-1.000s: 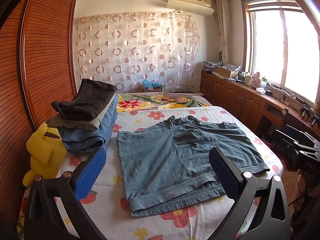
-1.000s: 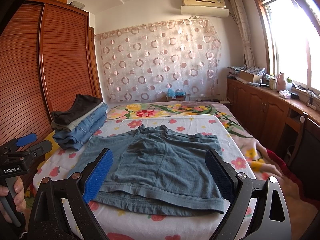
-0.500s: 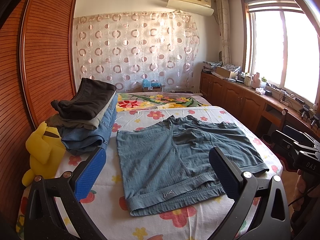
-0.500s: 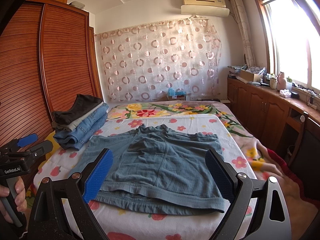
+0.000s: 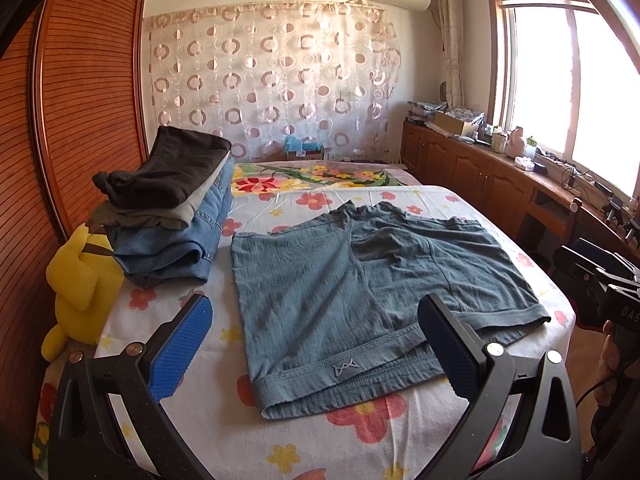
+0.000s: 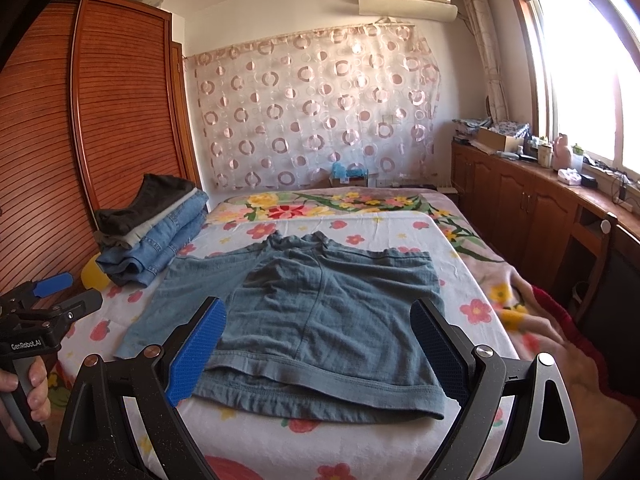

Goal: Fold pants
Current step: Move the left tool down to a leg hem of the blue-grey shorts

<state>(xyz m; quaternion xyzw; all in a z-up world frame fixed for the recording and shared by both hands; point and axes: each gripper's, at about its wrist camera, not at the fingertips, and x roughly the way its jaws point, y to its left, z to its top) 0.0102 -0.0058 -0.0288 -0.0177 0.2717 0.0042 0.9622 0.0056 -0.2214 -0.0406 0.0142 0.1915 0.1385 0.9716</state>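
Blue shorts (image 5: pixel 360 292) lie flat on the bed (image 5: pixel 240 432). Both the left gripper (image 5: pixel 312 348) and the right gripper (image 6: pixel 316 352) hover above, fingers spread, holding nothing.

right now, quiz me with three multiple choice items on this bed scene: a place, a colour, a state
1. Where is the stack of folded clothes?
A. left of the shorts
B. on the shorts
C. on the floor

2. What colour are the shorts?
A. red
B. grey-blue
C. white

3. How is the left gripper?
A. shut on the shorts
B. open, holding nothing
C. shut on the plush toy

Key: A, the stack sits beside the shorts' left edge; B, the fabric is grey-blue; B, its fingers stand wide apart above the bed.
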